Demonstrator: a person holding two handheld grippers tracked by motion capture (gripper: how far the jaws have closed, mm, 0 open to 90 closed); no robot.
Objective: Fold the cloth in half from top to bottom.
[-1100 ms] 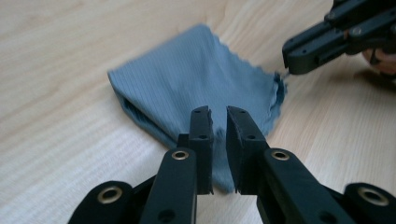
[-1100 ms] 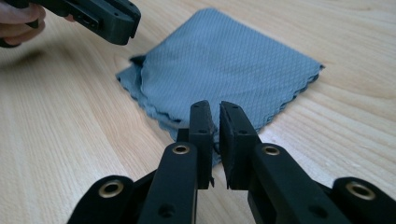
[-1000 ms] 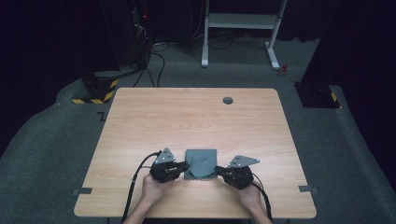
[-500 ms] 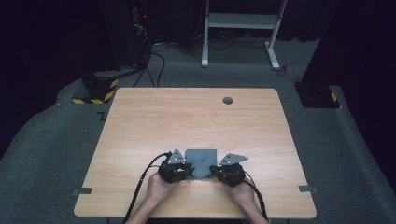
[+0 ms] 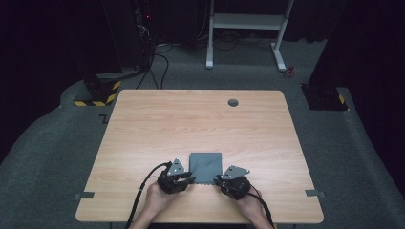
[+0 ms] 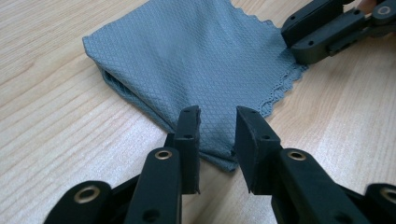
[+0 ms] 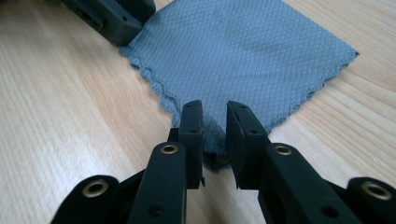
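1. Left gripper [image 6: 217, 135]: jaws apart, just been opening, a near corner of the grey cloth [image 6: 196, 56] lying slack between the pads, not pinched.
2. Right gripper [image 7: 215, 128]: jaws apart by a narrow gap, also just been opening, the other near corner of the cloth [image 7: 243, 51] between them, unclamped.
3. Cloth [image 5: 206, 167]: folded, flat on the wooden table [image 5: 191, 119], close to the near edge, between the left gripper [image 5: 177, 179] and the right gripper [image 5: 230, 183].
4. Against a second ago: both grippers drawn nearer the person's edge of the table and turned to point away along it, no longer facing each other across the cloth; cloth now lying squarer and flatter.
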